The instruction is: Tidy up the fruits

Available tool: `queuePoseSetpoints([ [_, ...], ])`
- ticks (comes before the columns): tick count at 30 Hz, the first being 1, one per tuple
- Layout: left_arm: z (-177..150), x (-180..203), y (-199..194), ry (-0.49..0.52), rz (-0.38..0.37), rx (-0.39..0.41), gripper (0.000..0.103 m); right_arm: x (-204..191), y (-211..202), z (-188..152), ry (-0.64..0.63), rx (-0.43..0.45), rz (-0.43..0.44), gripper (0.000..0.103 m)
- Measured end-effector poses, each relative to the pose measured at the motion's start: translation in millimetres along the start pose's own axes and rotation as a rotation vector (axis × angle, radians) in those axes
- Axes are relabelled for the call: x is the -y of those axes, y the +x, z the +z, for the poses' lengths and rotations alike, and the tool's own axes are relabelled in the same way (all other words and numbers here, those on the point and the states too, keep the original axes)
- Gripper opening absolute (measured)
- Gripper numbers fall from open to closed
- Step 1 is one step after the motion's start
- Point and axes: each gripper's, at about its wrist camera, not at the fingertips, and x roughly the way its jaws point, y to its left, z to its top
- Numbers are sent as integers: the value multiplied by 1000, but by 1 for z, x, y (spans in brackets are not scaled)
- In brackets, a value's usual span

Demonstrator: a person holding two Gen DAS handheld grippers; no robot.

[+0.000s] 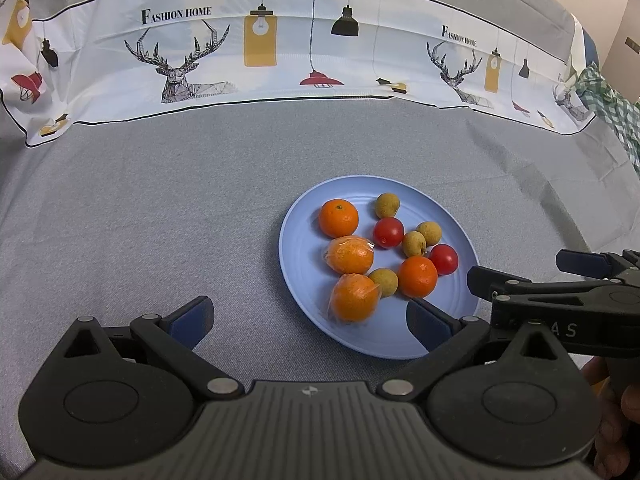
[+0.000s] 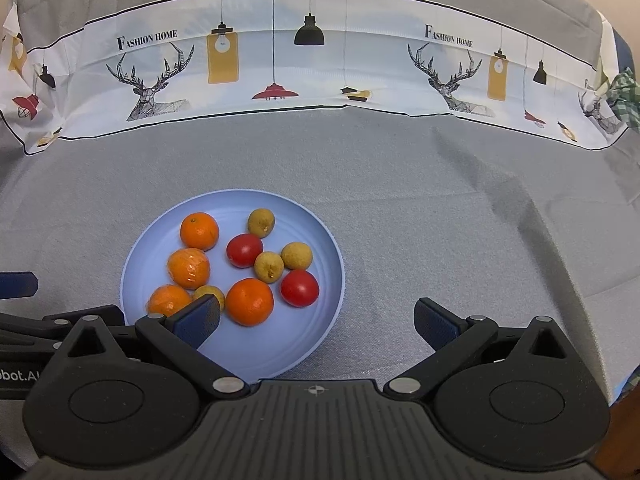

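**Left-wrist view: both hand-held grippers released, all fruit on the plate**

Left-wrist view shows your left hand-held gripper point(image 1: 308, 318) released, jaws spread wide and holding nothing, just near of the blue plate point(image 1: 298, 248). Its right finger overlaps the plate's near rim. Your right hand-held gripper point(image 2: 318, 320) is likewise released and empty; its left finger sits over the plate's near edge, its right finger over the gray cloth point(image 2: 440, 220) on the counter.

Every fruit lies on the plate:
- Two bare oranges, one far left point(image 1: 338, 218) and one near right point(image 1: 417, 276).
- Two plastic-wrapped oranges point(image 1: 350, 255) along the left side, one nearer than the other.
- Two red tomatoes point(image 1: 388, 232), one mid-plate, one farther right.
- Four small tan fruits point(image 1: 387, 205) scattered among them.

A printed cloth point(image 1: 280, 48) with deer and lamps stands along the far edge.
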Motion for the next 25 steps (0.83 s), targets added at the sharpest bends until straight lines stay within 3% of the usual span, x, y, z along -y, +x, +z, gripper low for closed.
queuePoseSetpoints([
  [20, 6, 5, 2, 7, -43, 7, 102, 2, 7, 2, 10, -10, -11, 102],
  [25, 7, 9, -2, 28, -70, 38, 102, 23, 4, 11, 75, 46, -7, 102],
])
